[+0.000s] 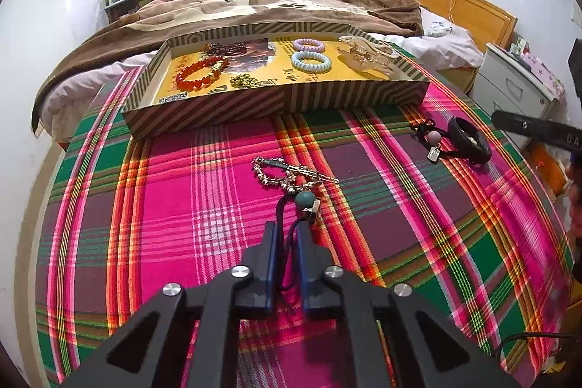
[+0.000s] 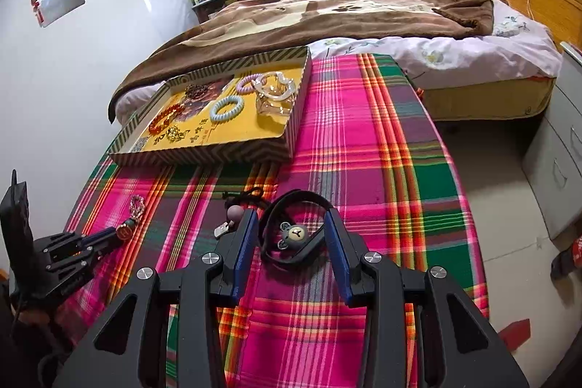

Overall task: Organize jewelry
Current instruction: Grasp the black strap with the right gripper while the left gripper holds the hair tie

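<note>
A black cord hair tie with a teal bead and metal charm (image 1: 305, 206) is pinched between the narrow jaws of the left gripper (image 1: 287, 235), just short of a silver beaded bracelet with a gold hair clip (image 1: 287, 173) lying on the plaid-covered tabletop (image 1: 182, 206). The right gripper (image 2: 291, 224) is held with jaws wide around a black band hair tie with a bear charm (image 2: 294, 231), not closed on it; a second black cord tie with a mauve bead (image 2: 234, 211) is seen just beside. A striped cardboard tray with a yellow floor (image 1: 276, 104) is set behind, where six pieces are counted: a red bead bracelet (image 1: 200, 73), a dark bead bracelet (image 1: 222, 49), a gold chain (image 1: 245, 81), two spiral hair ties, lilac (image 1: 308, 45) and pale blue (image 1: 311, 61), and one clear claw clip (image 1: 367, 55). A bed with a brown blanket (image 2: 345, 13) is seen beyond.
</note>
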Motion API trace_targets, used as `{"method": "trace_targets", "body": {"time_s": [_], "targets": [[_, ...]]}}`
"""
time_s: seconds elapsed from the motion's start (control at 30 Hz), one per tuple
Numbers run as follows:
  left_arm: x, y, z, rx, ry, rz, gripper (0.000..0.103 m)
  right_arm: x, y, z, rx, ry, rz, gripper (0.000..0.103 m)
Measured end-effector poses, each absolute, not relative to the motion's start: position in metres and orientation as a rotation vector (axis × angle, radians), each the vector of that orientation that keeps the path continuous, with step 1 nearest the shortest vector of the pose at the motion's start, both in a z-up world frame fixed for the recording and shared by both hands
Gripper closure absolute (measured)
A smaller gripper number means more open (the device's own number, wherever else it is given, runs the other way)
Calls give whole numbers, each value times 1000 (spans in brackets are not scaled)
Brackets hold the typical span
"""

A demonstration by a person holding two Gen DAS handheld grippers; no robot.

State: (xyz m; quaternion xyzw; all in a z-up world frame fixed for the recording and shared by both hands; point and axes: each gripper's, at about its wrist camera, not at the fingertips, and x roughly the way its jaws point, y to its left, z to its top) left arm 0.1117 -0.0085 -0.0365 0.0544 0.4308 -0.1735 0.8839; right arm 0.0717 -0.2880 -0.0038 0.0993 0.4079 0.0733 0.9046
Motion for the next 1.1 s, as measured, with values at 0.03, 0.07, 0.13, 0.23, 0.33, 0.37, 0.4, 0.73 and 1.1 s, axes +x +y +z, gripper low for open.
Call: {"method": "trace_targets", "body": {"time_s": [0.03, 0.07, 0.13, 0.23, 0.33, 0.37, 0.4, 0.73, 1.1], "targets": [[111, -7, -36, 105, 898, -364, 99, 72, -288, -4, 205, 844, 153, 64], [110, -6, -36, 96, 902, -366, 100, 72, -288, -5, 207, 845, 154, 64], [107, -3, -35, 83, 903, -374, 100, 72, -289, -5, 211, 844, 157, 64], [98, 3, -33, 59, 904, -389, 100, 73, -290, -6, 214, 844, 154, 64], [91, 10, -29, 35, 898, -389, 100, 74, -291, -7, 219, 848, 151, 64], [88, 13, -27, 25, 893, -390, 100, 74, -291, -7, 220, 848, 152, 64], [85, 15, -24, 18, 889, -390, 100, 74, -291, -7, 220, 845, 154, 64], [82, 30, 4, -19, 796, -352, 100, 81, -269, -11, 98, 874, 155, 64], [87, 35, 4, -43, 801, -328, 100, 101, -235, -28, -15, 935, 206, 64]]}}
